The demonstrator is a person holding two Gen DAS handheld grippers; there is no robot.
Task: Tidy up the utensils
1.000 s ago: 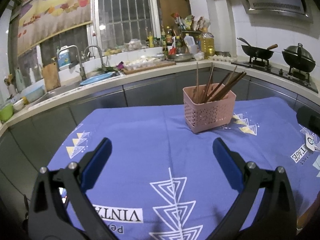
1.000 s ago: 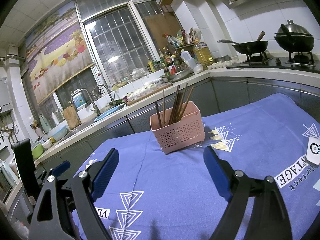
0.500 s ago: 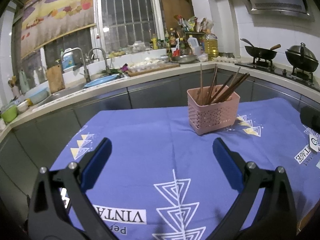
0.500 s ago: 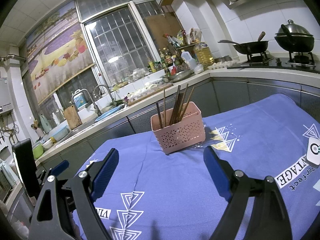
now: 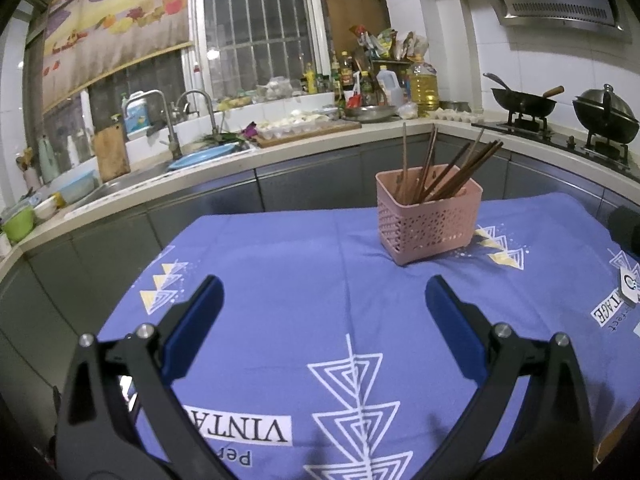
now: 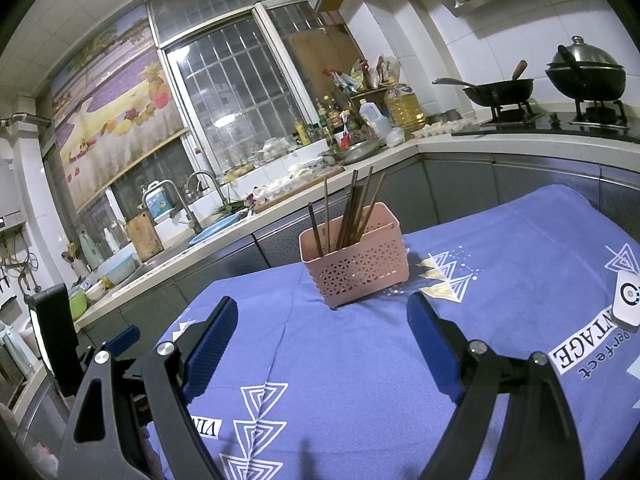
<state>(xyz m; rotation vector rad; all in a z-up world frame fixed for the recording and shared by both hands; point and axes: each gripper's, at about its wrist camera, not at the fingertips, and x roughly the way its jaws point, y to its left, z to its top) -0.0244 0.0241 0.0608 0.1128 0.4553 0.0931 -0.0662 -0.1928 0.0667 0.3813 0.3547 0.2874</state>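
A pink perforated basket (image 5: 430, 216) (image 6: 356, 258) stands on the blue patterned tablecloth (image 5: 320, 280) (image 6: 320, 340), holding several brown chopsticks (image 5: 440, 172) (image 6: 352, 212) that lean out of its top. My left gripper (image 5: 324, 304) hovers open over the cloth, well short of the basket, with nothing between its blue pads. My right gripper (image 6: 322, 320) is open too, empty, with the basket just beyond its fingertips. Part of the left gripper (image 6: 120, 344) shows at the lower left of the right wrist view.
A white tag-like object (image 6: 628, 300) (image 5: 630, 284) lies on the cloth at the right. Behind the table runs a counter with a sink (image 5: 172, 160), cutting board and bottles. A wok (image 5: 524, 104) and a lidded pot (image 5: 606, 114) sit on the stove at right.
The left wrist view has shifted slightly, so the basket sits a little further right and higher. The right gripper and the basket have not moved.
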